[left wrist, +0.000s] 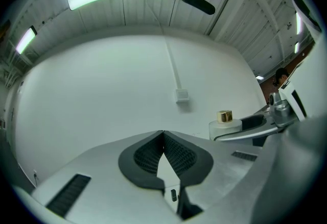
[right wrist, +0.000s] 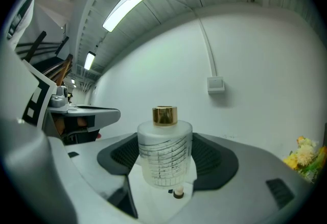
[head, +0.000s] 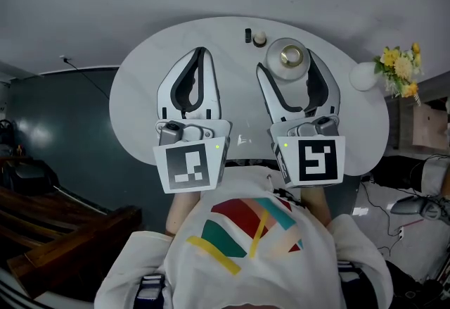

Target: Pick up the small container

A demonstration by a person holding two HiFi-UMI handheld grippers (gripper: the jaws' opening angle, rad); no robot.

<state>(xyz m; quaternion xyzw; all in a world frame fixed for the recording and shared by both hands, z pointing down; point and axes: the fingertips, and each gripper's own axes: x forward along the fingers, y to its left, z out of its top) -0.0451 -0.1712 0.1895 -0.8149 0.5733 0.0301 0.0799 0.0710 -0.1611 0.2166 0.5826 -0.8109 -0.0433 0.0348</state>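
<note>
A frosted glass bottle (head: 290,58) with a gold cap sits between the pads of my right gripper (head: 288,62), which is shut on it and holds it upright above the white oval table (head: 140,89). In the right gripper view the bottle (right wrist: 164,154) fills the gap of the gripper (right wrist: 164,162). Under it, far below, a small white container (right wrist: 178,193) stands on the table; the head view shows that container (head: 259,39) near the far edge. My left gripper (head: 200,53) is shut with nothing in it (left wrist: 163,133). The bottle (left wrist: 225,122) also shows at the right of the left gripper view.
A small black object (head: 247,35) stands beside the small container. A white globe (head: 363,76) and yellow flowers (head: 399,68) sit at the table's right end. A wall box (right wrist: 215,84) with a cable is mounted on the white wall behind.
</note>
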